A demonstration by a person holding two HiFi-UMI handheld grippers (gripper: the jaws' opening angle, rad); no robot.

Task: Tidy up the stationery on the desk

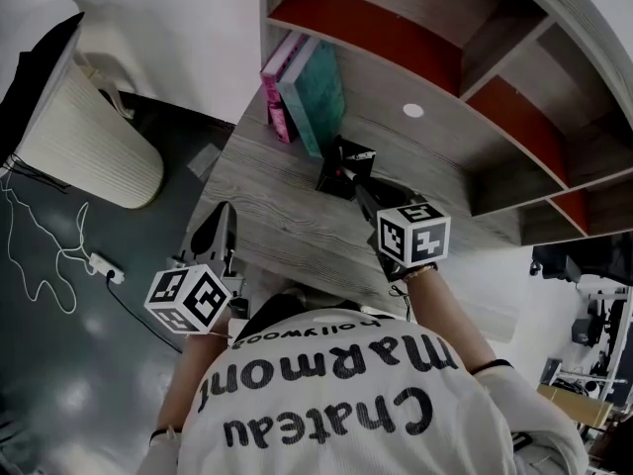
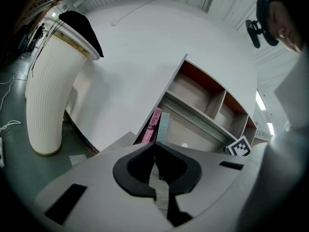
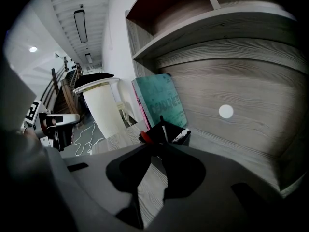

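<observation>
My left hand-held gripper (image 2: 154, 146) is closed and empty above the desk (image 1: 287, 216). The black pen holder (image 3: 179, 135) stands well apart at its two o'clock. My right hand-held gripper (image 3: 157, 144) pinches a red pen (image 3: 145, 136), with the holder just ahead at twelve o'clock. The holder is square and open-topped, with one pen upright inside.

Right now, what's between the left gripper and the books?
Just bare desk between the left gripper and the books, seen in the head view.
</observation>
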